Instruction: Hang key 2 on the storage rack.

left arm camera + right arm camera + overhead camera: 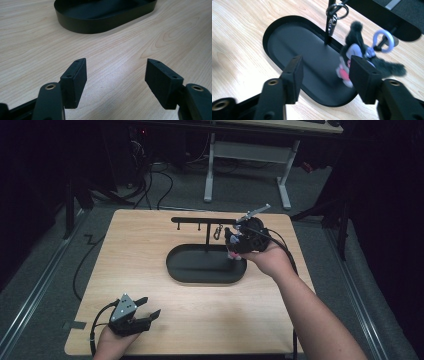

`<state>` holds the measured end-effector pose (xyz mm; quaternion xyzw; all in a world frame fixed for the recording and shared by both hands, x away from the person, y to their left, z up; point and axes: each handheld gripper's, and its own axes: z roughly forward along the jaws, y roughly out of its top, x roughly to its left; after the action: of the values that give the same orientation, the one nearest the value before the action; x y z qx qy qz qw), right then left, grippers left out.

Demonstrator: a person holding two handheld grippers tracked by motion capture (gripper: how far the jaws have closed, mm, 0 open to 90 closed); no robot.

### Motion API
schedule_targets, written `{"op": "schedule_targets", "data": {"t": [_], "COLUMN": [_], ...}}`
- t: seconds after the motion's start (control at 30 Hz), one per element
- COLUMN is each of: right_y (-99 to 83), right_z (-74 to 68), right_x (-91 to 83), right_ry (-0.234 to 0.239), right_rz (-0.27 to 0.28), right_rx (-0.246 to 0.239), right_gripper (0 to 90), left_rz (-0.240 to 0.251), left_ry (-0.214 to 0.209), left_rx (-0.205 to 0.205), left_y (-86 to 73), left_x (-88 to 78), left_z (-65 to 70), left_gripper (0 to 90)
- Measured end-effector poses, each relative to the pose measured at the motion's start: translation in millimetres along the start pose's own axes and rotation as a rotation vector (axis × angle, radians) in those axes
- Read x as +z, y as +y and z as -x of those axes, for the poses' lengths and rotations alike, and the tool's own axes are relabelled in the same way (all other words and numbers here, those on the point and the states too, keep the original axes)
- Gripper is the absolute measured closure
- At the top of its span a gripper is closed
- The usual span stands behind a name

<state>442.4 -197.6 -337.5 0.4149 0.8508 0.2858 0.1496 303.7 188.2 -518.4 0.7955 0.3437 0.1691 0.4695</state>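
- Tongs, first pair: right tongs (325, 62), two blocky matt black pads on rounded black arms with brass-ringed screw holes. They are spread, with nothing pinched. In the high view they (232, 242) are held in a hand above the far right end of the tray.
- Plush charm (353, 48): soft and fuzzy, with dark fur, a pale grey-lilac body and pink patches at the lower end. It hangs just beyond the right pad, over the tray's end, and the pad hides part of it. Its outline is blurred, so what figure it makes cannot be told. In the high view it (233, 254) is a small pink and pale fleck below the hand.
- Lilac ring (374, 38): smooth and round, at the top of the charm, looped on a dark peg of the stand.
- Metal key ring (331, 23): shiny split ring with a small clasp, hanging beside the post. Its top is cut off by the frame edge.
- Stand: oval black tray (287, 50) with a low upright wall and a matt floor. A thin black post rises from it to a crossbar (200, 220) that carries short pegs.
- Tongs, second pair: left tongs (116, 65), the same black pads, standing apart over bare wood and gripping nothing. In the high view they (151, 306) sit at the near left corner, well apart from the tray, with a grey three-cornered plate on top.
- Bench (150, 250): pale wood-grain top with rounded corners. Its near edge is cut off.
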Motion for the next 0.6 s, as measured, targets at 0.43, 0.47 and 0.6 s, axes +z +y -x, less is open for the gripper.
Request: {"op": "schedule_targets", "data": {"t": [0.43, 0.47, 0.6], "right_y": [-69.8, -78.0, -120.7], "right_z": [3.6, 2.9, -3.7], "right_x": [1.1, 3.1, 13.6], "right_ry": [0.014, 0.013, -0.001], "right_rz": [0.122, 0.133, 0.191], "right_rx": [0.07, 0.079, 0.105], "right_gripper": [29.5, 29.3, 29.3], "left_rz": [0.0, -0.001, -0.007], "left_ry": [-0.008, -0.01, -0.017], "left_rx": [-0.002, 0.0, 0.004], "left_y": [0.3, 0.3, 0.0], "left_x": [0.9, 1.2, 2.6], "left_z": [0.5, 1.0, 2.9], "left_gripper": [34.5, 34.5, 34.5]}}
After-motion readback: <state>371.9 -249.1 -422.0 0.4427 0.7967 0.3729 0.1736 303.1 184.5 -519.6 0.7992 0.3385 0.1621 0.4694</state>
